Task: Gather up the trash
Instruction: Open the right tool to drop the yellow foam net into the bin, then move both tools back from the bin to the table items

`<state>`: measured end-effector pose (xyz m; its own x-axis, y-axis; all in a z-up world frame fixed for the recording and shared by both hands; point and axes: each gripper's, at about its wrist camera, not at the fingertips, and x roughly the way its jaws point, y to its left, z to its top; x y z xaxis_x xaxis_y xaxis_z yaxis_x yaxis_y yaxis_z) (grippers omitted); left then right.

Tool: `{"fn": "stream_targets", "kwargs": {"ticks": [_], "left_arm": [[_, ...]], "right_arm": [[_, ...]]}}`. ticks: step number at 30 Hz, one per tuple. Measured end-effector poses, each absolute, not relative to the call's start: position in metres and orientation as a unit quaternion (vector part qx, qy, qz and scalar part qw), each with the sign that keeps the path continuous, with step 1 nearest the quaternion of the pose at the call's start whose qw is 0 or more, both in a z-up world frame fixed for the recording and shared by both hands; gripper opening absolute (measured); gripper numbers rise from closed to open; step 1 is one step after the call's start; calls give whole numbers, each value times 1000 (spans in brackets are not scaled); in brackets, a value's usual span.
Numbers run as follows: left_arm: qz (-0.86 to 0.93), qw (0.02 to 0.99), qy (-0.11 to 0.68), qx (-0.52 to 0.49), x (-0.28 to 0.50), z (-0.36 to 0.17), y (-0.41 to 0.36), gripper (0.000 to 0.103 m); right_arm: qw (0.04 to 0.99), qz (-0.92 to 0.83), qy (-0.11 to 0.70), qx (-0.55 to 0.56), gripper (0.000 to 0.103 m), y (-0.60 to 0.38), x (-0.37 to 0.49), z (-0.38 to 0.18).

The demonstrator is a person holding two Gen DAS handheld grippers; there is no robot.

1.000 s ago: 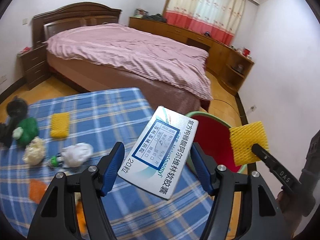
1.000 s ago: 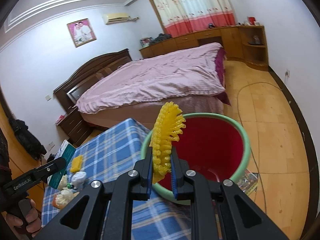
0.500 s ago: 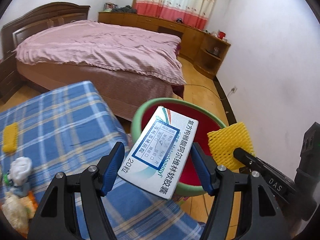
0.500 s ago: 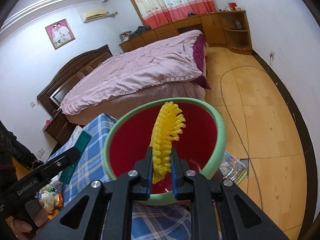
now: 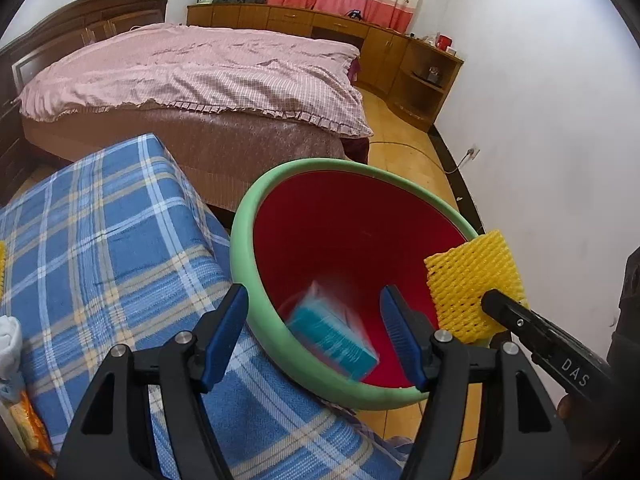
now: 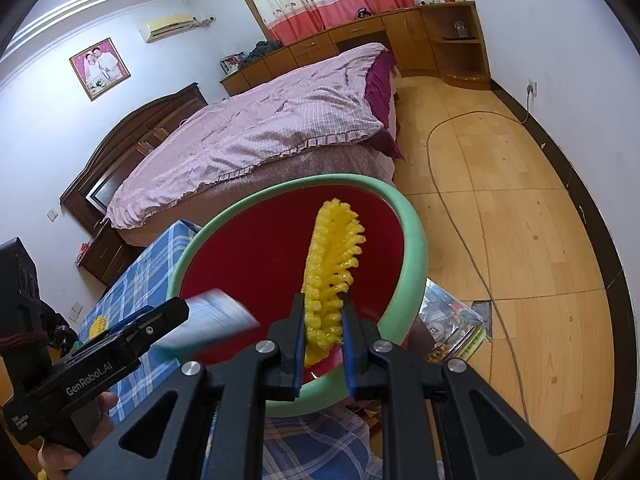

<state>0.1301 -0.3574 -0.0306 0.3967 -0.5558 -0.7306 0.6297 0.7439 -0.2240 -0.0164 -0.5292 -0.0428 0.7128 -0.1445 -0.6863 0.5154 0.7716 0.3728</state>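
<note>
My left tool (image 5: 316,334) stands wide open over the red bin (image 5: 276,196) with the green rim, nothing between its blue pads (image 5: 224,332). The medicine box (image 5: 332,332) is loose just below and ahead of them, a teal-and-white blur inside the bin's mouth, touching neither pad. From the right wrist view the same box (image 6: 212,320) shows as a pale smear just off the tip of the left tool's finger, over the near-left part of the bin (image 6: 416,240). My right tool (image 6: 323,330) pinches the yellow foam fruit net (image 6: 332,264) by its lower end; its jaws have just been easing apart a little, yet the net sits between the pads and stands upright, above the red interior. In the left wrist view that net (image 5: 472,280) hangs at the bin's right rim, beside my open tool. The blue plaid table (image 5: 112,248) lies to the left, touching the bin's edge.
</note>
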Motion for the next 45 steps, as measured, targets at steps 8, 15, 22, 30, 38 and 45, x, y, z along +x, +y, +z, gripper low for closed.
{"fn": "stream_targets", "kwargs": {"ticks": [8,15,22,30,38,45], "left_arm": [[-349,838,417,42,131,-28,-353,68],[-339,842,418,37,128,-22,-341,68],[-326,850,414,30,119,-12,-320,68],[-306,862,404,16,111,2,-288,68],[-277,875,396,2,107,14,-250,68],[-247,890,383,-10,107,27,-214,68]], "right_arm": [[882,-183,329,283,26,-528,-14,-45],[885,-181,320,284,36,-524,-14,-42],[890,-176,312,281,39,-513,-21,-34],[899,-161,299,276,43,-495,-28,-18],[907,-139,291,271,47,-471,-28,-6],[914,-115,293,258,52,-443,-19,4]]}}
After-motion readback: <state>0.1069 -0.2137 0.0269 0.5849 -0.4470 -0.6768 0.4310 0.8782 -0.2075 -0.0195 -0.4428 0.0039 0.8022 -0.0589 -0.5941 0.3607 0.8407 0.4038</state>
